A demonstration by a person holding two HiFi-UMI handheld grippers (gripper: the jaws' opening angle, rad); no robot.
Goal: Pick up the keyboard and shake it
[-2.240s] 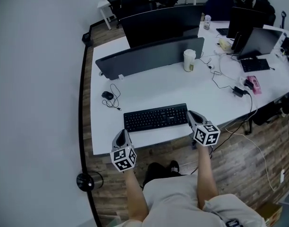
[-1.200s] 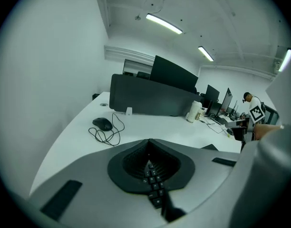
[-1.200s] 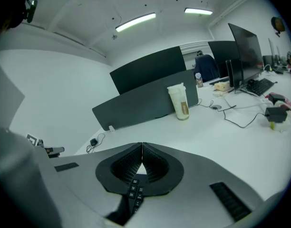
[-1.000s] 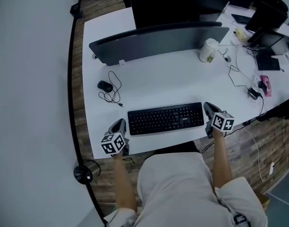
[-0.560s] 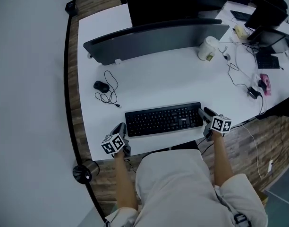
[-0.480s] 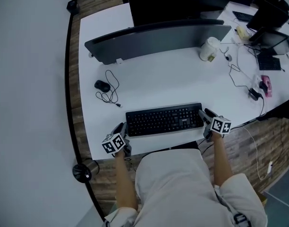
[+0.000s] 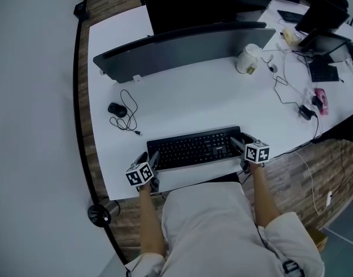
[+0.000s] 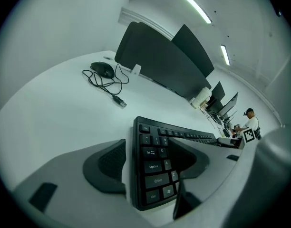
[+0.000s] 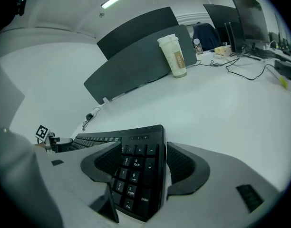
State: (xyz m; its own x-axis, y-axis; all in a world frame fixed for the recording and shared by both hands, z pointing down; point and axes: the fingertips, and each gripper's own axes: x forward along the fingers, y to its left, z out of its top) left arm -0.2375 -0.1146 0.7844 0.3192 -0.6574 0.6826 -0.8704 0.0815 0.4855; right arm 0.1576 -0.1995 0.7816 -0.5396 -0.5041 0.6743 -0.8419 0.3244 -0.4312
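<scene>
White desk [image 7: 182,105] bears the black keyboard [image 7: 191,148]; left gripper [image 7: 150,156] and right gripper [image 7: 240,141], jaws just opened wide, each straddle one end ungripped; clamping, lifting, shaking remain.

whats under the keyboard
Only the white desk shows around the keyboard, which lies flat on it. The keyboard covers its own underside and the patch of desk below, so anything thin there cannot be seen.

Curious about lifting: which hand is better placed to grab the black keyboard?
Neither: the left hand-held gripper and right hand-held gripper have each just been opening their jaws, now around one end of the black plastic keyboard.
</scene>
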